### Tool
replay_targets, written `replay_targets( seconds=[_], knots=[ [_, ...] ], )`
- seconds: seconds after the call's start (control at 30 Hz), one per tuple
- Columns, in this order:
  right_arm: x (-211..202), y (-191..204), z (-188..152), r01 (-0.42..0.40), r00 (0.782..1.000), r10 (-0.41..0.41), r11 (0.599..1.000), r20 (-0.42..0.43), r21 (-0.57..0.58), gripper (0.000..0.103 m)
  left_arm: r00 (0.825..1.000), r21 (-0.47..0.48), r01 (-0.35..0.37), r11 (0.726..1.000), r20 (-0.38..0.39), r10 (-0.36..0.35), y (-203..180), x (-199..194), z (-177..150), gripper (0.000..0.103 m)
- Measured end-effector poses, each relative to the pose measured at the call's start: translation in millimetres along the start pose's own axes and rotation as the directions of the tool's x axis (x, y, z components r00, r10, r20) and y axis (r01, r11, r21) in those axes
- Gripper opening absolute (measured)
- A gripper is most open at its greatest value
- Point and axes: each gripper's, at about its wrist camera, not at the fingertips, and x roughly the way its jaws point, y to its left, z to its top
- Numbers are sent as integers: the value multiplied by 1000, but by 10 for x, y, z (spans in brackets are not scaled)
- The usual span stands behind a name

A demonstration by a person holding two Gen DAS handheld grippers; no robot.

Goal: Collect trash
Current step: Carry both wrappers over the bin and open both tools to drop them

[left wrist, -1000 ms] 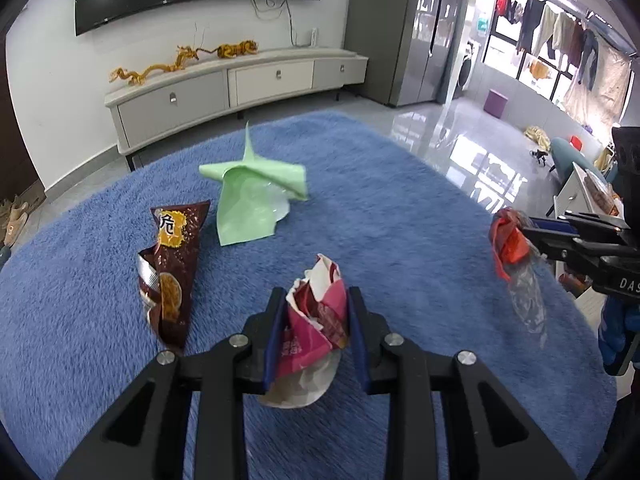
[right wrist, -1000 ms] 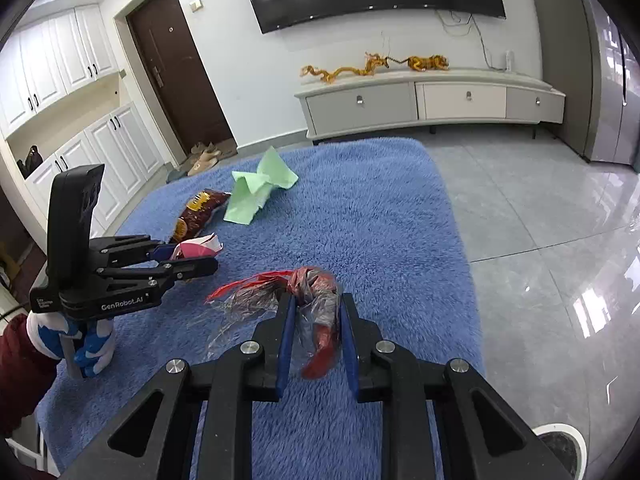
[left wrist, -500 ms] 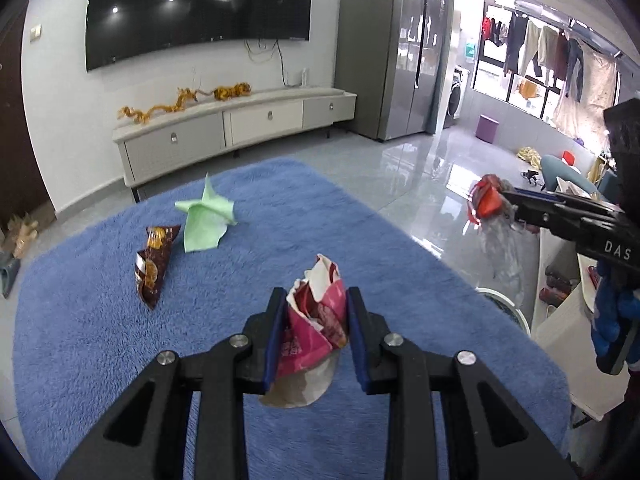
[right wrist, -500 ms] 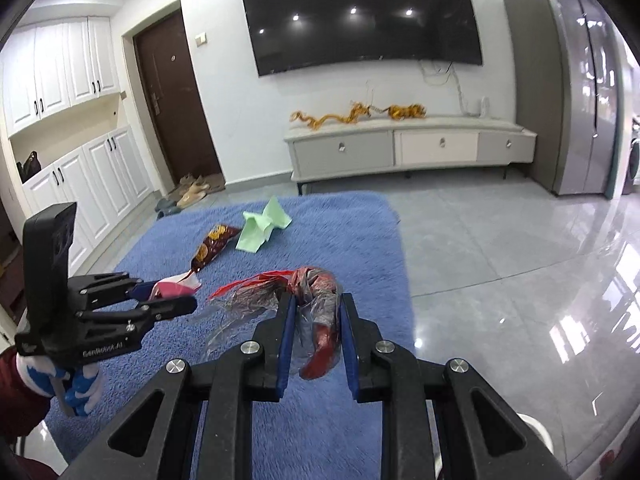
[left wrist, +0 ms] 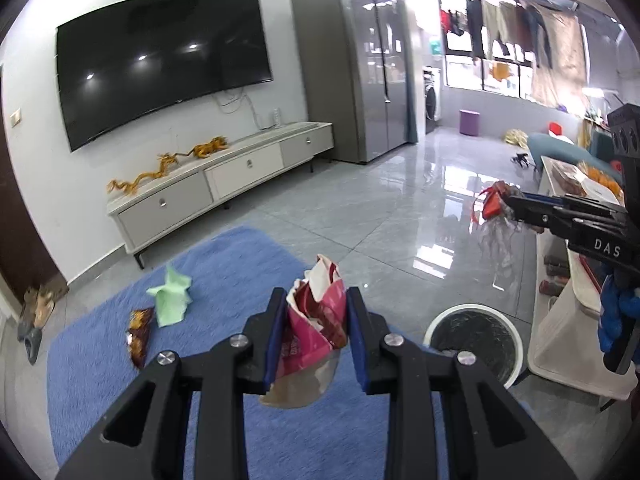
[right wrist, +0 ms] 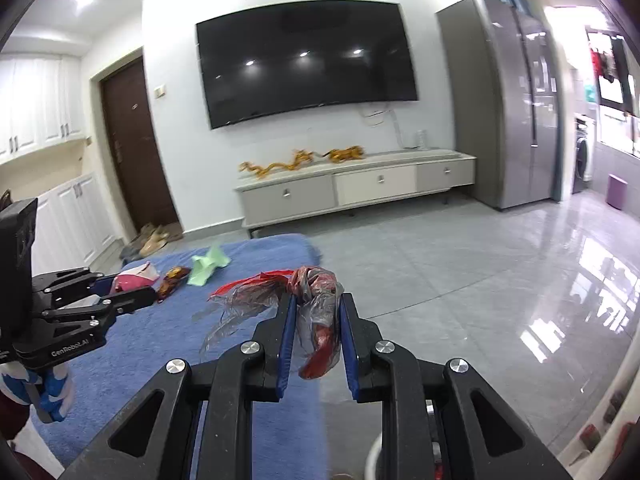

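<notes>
Change: both grippers have risen and swung away from the blue rug [left wrist: 224, 272] toward the tiled floor; a white-rimmed bin [left wrist: 472, 334], unseen a second ago, now shows in the left wrist view.
Left gripper [left wrist: 316, 334]: held level above the rug's edge, clamped on a crumpled pink and white wrapper [left wrist: 314, 330] that sticks up between its jaws.
Right gripper [right wrist: 316, 334]: held out over the floor, pinched on a clear and red plastic bag [right wrist: 316, 304] whose loose end trails to the left.
Bin: on the floor just right of the left gripper, beside a white cabinet [left wrist: 568, 344]; it seems lined in black, though the view is blurred.
Left on the rug: a green paper [left wrist: 170, 298] and a brown snack bag [left wrist: 138, 330], near each other.
Background: a wall television [right wrist: 306, 62] above a low console [right wrist: 360, 188].
</notes>
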Motion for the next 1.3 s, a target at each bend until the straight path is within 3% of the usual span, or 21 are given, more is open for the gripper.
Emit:
replay_targets(
  seconds=[0.3, 0.53, 1.3],
  knots=[
    [-280, -695, -215, 106, 994, -107, 990, 10, 89, 20, 995, 114, 99, 989, -27, -96, -789, 321, 273, 28],
    [-383, -1173, -500, 173, 985, -167, 969, -49, 174, 20, 981, 197, 189, 962, -82, -176, -1431, 647, 318, 28],
    [-21, -1787, -1104, 267, 944, -198, 927, -262, 262, 20, 928, 243, 301, 922, -295, -225, -2222, 1662, 97, 30]
  ],
)
